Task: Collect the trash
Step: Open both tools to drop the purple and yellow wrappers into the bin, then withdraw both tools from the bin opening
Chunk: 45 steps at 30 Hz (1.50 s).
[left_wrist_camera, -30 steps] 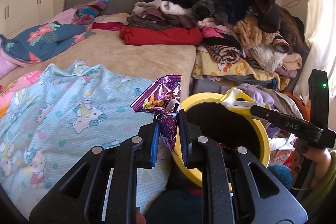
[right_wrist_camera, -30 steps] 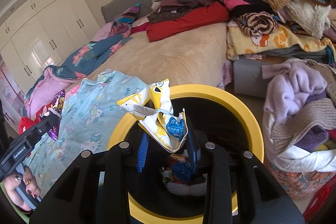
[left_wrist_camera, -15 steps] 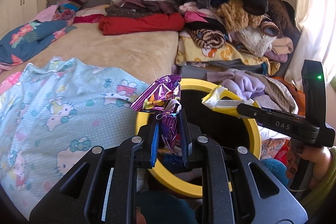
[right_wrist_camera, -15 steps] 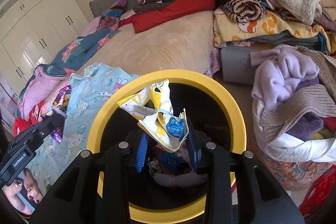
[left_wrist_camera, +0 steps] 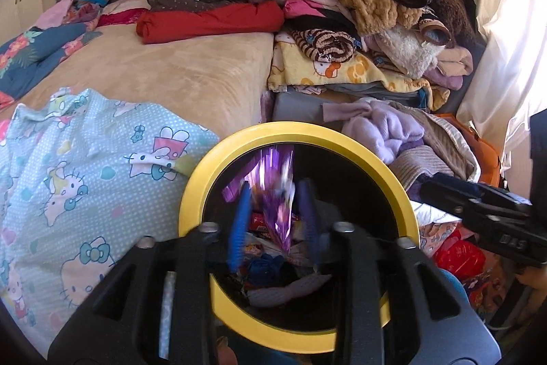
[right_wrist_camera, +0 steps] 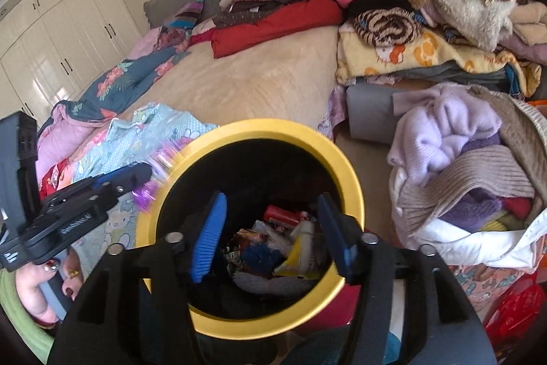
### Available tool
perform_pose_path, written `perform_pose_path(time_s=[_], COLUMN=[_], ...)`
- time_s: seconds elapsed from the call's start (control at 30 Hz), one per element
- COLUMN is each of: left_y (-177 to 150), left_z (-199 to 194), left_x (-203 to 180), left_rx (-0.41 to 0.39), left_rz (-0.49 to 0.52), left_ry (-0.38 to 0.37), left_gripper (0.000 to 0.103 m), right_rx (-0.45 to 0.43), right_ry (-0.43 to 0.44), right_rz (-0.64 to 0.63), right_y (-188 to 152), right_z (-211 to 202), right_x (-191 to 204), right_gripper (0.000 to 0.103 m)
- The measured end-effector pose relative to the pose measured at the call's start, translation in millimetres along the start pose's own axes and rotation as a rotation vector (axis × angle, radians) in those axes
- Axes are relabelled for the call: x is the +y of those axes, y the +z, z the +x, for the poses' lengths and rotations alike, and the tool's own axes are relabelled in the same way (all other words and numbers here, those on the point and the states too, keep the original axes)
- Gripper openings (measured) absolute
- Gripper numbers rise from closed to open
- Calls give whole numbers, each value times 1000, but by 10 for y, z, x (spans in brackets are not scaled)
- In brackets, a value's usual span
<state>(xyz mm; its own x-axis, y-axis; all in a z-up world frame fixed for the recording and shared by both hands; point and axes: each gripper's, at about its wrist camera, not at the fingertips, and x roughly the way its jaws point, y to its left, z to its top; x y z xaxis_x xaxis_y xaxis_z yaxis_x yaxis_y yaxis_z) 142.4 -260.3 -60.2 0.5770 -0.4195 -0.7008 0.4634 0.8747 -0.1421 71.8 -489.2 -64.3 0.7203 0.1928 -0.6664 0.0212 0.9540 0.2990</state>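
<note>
A yellow-rimmed black bin (left_wrist_camera: 218,159) stands by the bed and holds several wrappers; it also shows in the right wrist view (right_wrist_camera: 348,180). My left gripper (left_wrist_camera: 275,221) is over the bin with its jaws parted. A purple foil wrapper (left_wrist_camera: 273,187) is between its fingers, blurred, and looks loose. My right gripper (right_wrist_camera: 270,231) is open and empty over the bin. A yellow and white wrapper (right_wrist_camera: 301,248) lies inside the bin below it. The left gripper also shows at the left of the right wrist view (right_wrist_camera: 126,177).
A bed with a tan cover (left_wrist_camera: 164,70) and a light blue cartoon-print sheet (left_wrist_camera: 78,166) lies left of the bin. Piled clothes (left_wrist_camera: 342,5) fill the back right. A bag of knitwear (right_wrist_camera: 461,166) stands right of the bin. White wardrobes (right_wrist_camera: 61,40) stand far left.
My right gripper opened and the yellow and white wrapper dropped into the bin. My left gripper moved over the bin and its jaws parted around the purple wrapper.
</note>
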Motion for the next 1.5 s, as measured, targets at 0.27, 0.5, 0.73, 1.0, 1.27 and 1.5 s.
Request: perform_pose_path(time_s=[0.27,0.5,0.73,1.0,1.27,1.5], left_y=[-55,-196,-393,-649,-898,-1003], left_z=[-199,-550,-983,-1385,-1708,-1930], left_x=[134,467,799,1116,1286,1284], left_rx=[-9,-25,-72,-121,-213,-317], left_rz=[-12,-60,-111,-168,-203,-197], left_ry=[44,120,174,224,250,285], left_gripper=[54,76,92,92,92,92], right_rx=[-78,-120,-156,-159,-205,-337], right_ry=[-1,31,71,94,91,85], right_rz=[-33,-70,-126,-193,-240,-264], right_y=[-33,-98,-241,-442,-641,-765], right_z=[-281,-362,-358,-295,-255,-375], right_x=[178,515,1015,1509,1829,1903], right_gripper=[79,86,94,97,97,97])
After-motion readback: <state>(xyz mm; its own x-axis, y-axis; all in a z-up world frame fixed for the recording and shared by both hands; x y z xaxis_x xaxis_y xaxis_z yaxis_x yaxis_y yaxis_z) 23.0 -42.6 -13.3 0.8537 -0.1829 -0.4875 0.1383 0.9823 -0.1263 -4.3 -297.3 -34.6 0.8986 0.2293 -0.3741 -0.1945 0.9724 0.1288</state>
